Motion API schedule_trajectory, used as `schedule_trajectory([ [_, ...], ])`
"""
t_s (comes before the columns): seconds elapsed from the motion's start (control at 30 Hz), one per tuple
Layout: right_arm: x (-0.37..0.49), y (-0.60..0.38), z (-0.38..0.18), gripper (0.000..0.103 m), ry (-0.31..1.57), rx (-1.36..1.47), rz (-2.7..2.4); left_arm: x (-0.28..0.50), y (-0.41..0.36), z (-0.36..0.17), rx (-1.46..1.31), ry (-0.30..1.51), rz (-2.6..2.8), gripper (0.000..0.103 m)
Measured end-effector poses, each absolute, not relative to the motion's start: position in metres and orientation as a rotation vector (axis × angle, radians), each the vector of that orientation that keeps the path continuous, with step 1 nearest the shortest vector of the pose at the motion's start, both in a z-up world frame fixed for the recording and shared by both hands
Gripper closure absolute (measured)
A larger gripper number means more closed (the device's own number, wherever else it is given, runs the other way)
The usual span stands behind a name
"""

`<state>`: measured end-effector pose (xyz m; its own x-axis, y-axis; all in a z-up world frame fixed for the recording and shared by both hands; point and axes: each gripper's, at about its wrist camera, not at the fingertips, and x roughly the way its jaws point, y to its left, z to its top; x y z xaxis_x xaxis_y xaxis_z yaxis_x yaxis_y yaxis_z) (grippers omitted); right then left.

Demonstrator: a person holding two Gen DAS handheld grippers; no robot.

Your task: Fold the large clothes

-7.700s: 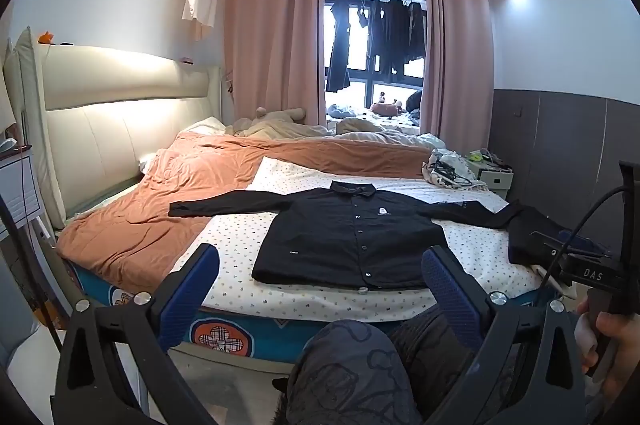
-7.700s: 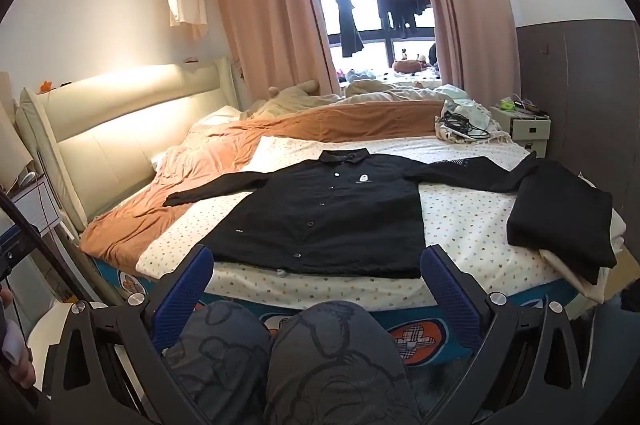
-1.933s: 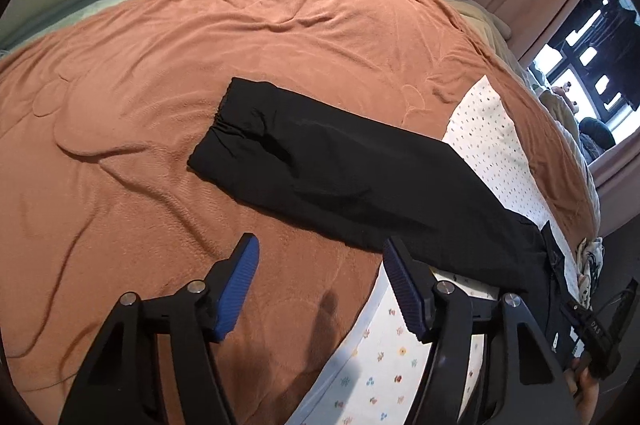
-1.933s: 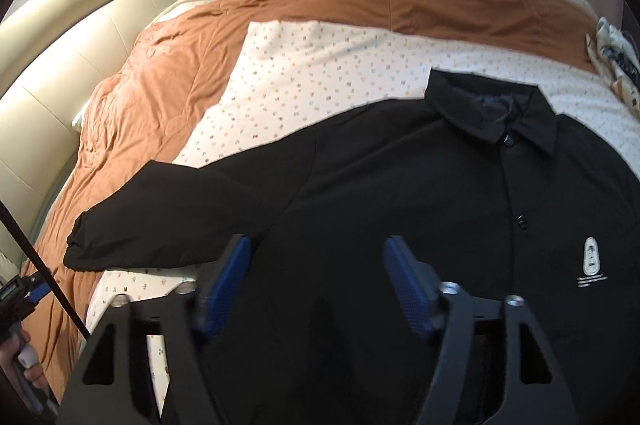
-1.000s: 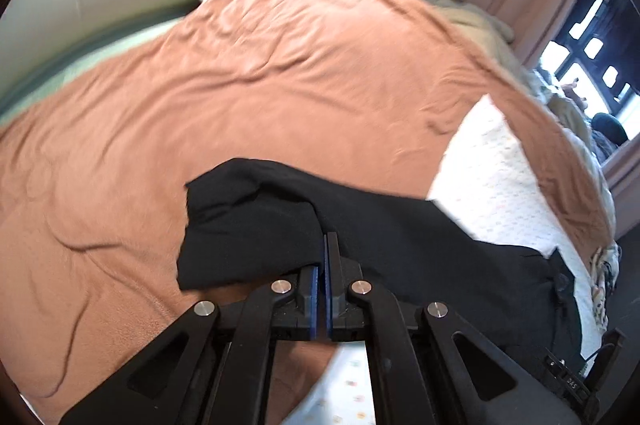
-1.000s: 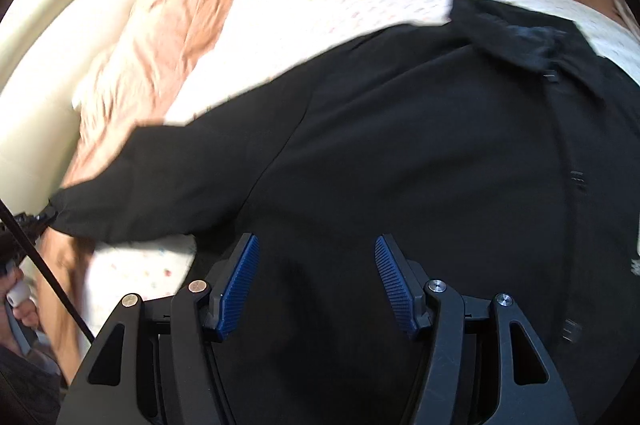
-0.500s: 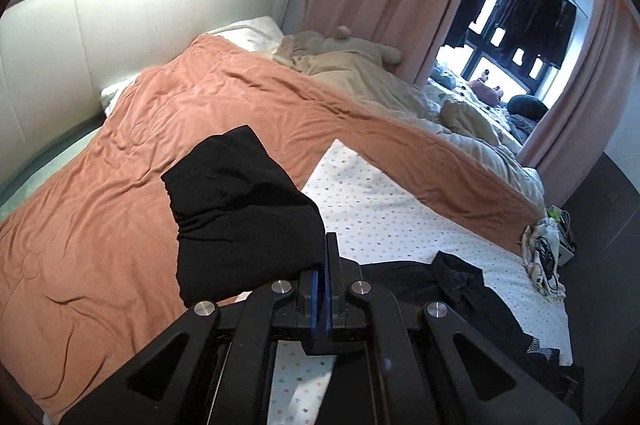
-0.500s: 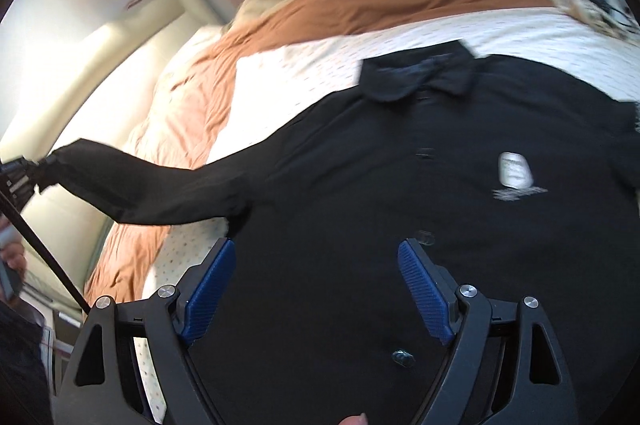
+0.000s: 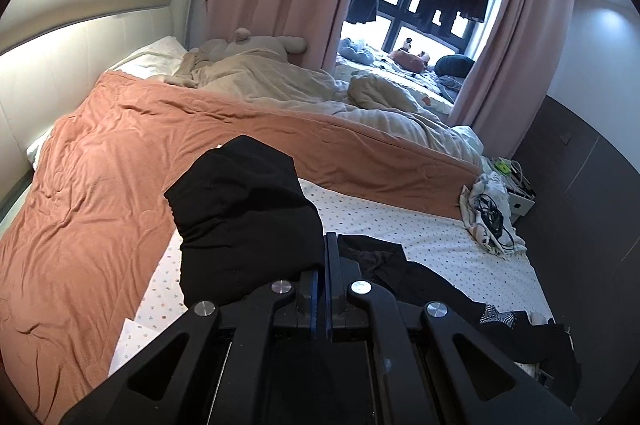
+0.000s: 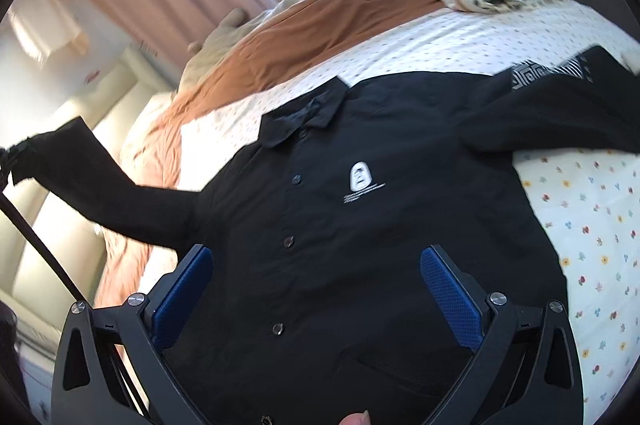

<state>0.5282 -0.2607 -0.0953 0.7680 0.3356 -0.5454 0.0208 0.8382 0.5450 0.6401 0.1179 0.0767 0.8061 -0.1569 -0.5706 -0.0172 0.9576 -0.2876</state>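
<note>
Filling most of both views is the bed (image 9: 400, 225), its orange blanket (image 9: 100, 185) beside a dotted white sheet (image 10: 580, 205); on that sheet the black shirt (image 10: 360, 225) lies face up, buttoned, collar toward the far blanket; its far sleeve (image 10: 560, 113) stretches flat across the sheet, while the near sleeve (image 9: 244, 217) is lifted clear of the bed; the left gripper (image 9: 325, 253) has its jaws clamped on that sleeve's cuff end; the right gripper (image 10: 316, 289) hovers over the shirt's front, jaws just having spread wide, nothing between them. Judging by the drape, the cloth is light, limp and a little slick; it should sag wherever unsupported, so seams, cuff and hem corners look the surest holds.
</note>
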Motion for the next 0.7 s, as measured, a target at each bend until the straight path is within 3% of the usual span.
schedule_trajectory([
  [0.3,0.537,-0.321,-0.120,0.000,0.694,0.754,0.097,0.680,0.036,0.047,-0.255,0.699,-0.218,0.099],
  [0.7,0.530,-0.357,-0.131,0.000,0.654,0.883,-0.021,0.726,-0.068,-0.047,-0.251,0.862,-0.389,0.099],
])
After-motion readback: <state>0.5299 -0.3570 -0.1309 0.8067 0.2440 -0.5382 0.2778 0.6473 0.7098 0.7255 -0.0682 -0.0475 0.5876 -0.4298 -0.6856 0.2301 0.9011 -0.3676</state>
